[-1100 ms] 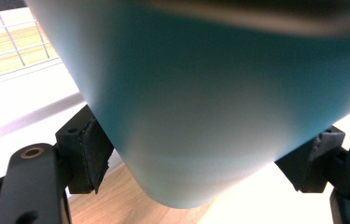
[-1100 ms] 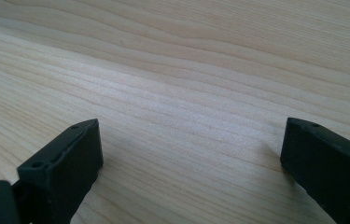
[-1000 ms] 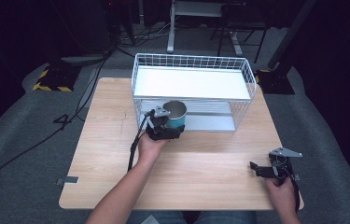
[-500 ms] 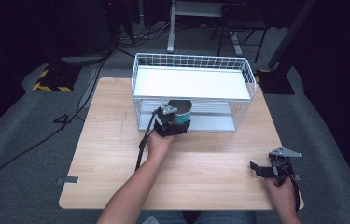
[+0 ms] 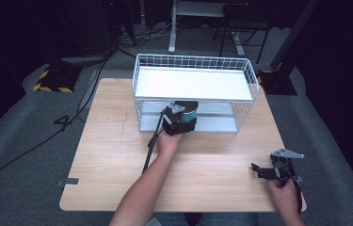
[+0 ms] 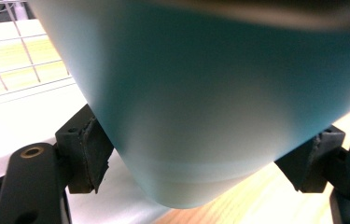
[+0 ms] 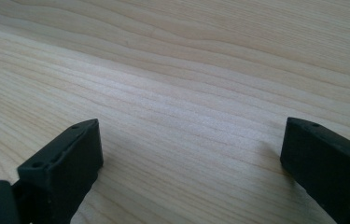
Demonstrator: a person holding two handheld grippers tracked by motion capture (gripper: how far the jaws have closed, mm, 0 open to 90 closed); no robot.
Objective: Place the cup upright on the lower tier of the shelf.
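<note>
One teal cup (image 6: 219, 102) in L gripper (image 5: 180, 118) fingers.

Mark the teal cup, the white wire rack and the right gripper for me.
Teal cup (image 6: 219, 107): left gripper view, on its side wall.
White wire rack (image 5: 139, 89): high view, on its left end wall.
Right gripper (image 5: 257, 170): high view, between its open jaws.

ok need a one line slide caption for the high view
Left gripper carries a teal cup into the lower shelf of a white wire rack; open right gripper rests on the wooden table.

Teal cup (image 6: 219, 93), top blurred, cut off
</note>
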